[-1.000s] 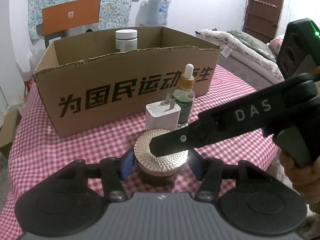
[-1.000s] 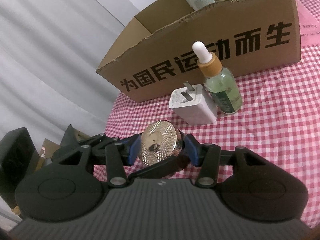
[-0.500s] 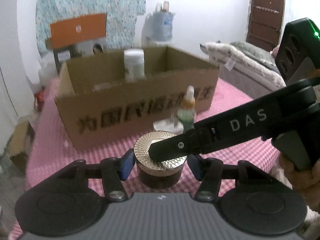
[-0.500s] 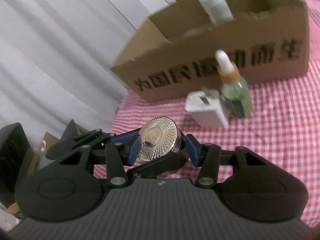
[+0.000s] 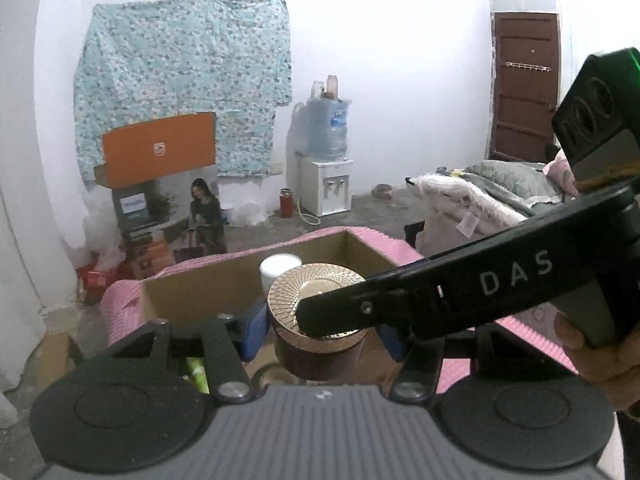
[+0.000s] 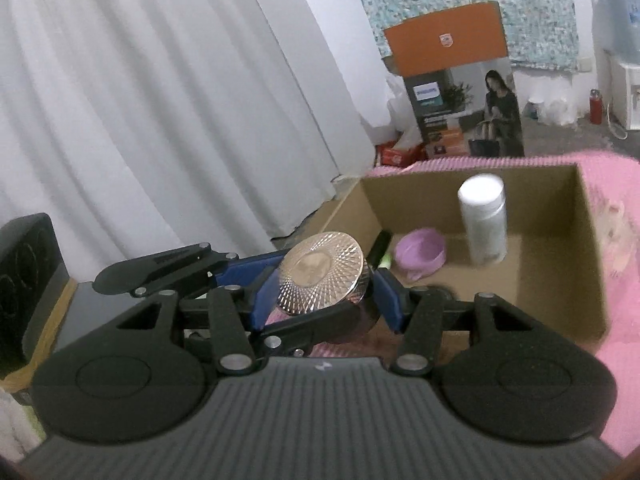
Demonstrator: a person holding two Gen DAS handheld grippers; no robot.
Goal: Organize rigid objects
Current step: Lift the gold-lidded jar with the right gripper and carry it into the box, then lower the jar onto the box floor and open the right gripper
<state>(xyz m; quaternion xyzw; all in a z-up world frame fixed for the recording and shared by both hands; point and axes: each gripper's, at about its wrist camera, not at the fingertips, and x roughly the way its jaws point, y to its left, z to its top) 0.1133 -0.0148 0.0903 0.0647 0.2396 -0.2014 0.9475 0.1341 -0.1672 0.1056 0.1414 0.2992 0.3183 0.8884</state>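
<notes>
Jar (image 5: 320, 328), round, brown, gold faceted lid, pinched by left gripper (image 5: 322, 330) and right gripper (image 6: 316, 292) together, raised above open cardboard box (image 6: 592, 280) for drop-in; right jaws just widened slightly.

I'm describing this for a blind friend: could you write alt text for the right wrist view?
Two handheld grippers together hold a gold-lidded jar raised at the near edge of an open cardboard box. Inside stand a white bottle and a purple dish; white curtains hang behind.
</notes>
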